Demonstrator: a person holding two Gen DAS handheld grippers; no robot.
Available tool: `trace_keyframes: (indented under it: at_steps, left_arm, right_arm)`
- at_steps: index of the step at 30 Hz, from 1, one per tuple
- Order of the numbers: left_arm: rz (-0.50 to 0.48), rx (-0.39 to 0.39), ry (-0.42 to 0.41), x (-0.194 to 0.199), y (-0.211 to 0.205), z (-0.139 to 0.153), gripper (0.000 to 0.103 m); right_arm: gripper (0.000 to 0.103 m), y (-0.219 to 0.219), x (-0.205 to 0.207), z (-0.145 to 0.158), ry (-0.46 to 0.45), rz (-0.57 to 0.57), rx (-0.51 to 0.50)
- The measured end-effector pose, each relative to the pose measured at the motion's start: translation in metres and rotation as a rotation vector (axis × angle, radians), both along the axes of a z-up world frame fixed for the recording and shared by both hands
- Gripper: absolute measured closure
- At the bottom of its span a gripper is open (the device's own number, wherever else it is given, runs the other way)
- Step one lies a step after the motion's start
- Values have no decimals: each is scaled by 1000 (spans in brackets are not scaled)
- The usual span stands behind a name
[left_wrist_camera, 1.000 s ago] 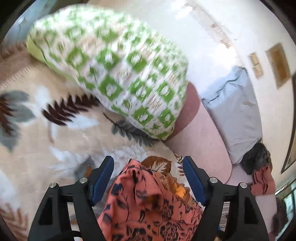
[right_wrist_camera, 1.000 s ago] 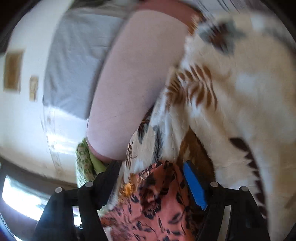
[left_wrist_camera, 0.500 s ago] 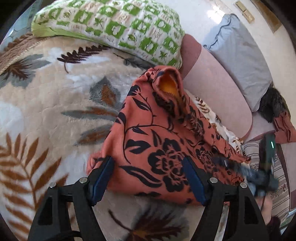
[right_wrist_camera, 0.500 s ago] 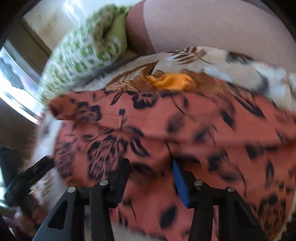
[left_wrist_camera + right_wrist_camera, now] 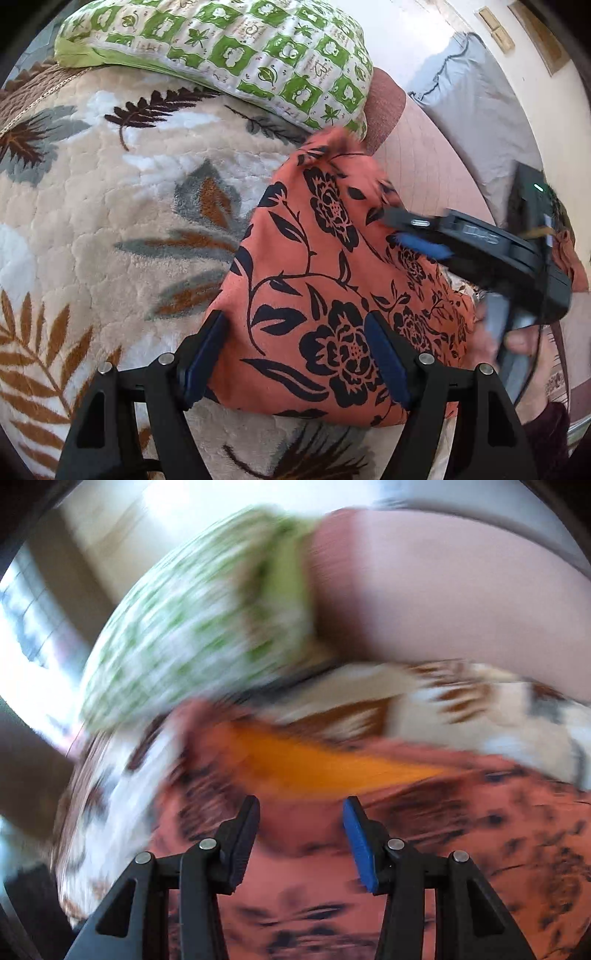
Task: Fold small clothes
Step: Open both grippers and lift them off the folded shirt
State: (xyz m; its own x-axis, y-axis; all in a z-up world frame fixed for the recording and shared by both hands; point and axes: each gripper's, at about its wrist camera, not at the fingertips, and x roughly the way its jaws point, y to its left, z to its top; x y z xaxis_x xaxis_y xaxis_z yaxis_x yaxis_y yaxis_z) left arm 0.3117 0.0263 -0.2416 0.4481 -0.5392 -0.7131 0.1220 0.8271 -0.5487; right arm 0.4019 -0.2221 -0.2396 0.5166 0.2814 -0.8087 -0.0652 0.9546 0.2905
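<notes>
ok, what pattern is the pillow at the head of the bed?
Green and white checks with small leaf motifs on the pillow; sharpest in the left wrist view.

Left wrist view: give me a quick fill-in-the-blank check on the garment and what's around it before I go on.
1. The orange garment is printed with black ____.
2. It lies on a fleece blanket patterned with ____.
3. The pillow behind it is checked white and ____.
4. The left gripper stands with its jaws ____ over the garment's near edge, while the right gripper hovers above the far side.

Missing words: flowers; leaves; green; open
</notes>
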Motion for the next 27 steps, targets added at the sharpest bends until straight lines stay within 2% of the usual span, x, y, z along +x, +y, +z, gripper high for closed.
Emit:
trace_keyframes:
  at_steps: [2,5,7,10,11,14,16,19,22,23,27]
  left_arm:
    - [-8,13,-1,-2,0,1,26]
    - [-38,47,-7,-5,-2,1,26]
    - [-51,69,-12,-7,-4,4,26]
    - [-53,72,-13,-7,-4,8,26]
    - [-46,62,-11,-7,-2,9,26]
    - [-21,35,10,-9,4,10,26]
    - [-14,33,11,-13,4,13,26]
    - [-24,50,6,-26,2,17,26]
    - [-50,20,25,-44,-2,15,26]
    - [-60,4,39,-52,-4,13,26]
    - [-75,-35,82,-63,-19,4,26]
  right_arm:
    - [52,29,9,-18,54,43,40]
    - [52,48,30,-44,92,-3,-36]
    - [53,37,40,-46,69,-76,-2]
    - [52,0,26,-28,44,-185,140]
    - [51,-15,13,-20,36,-184,184]
    - [45,-63,-39,1,7,-184,211]
    - [39,-85,-73,10,18,-205,273]
    - [36,-130,-139,17,54,-258,385]
    - [33,-171,-206,7,76,-353,459]
    - [33,-184,-231,-2,91,-387,511]
    - [33,-200,-280,-37,157,-453,651]
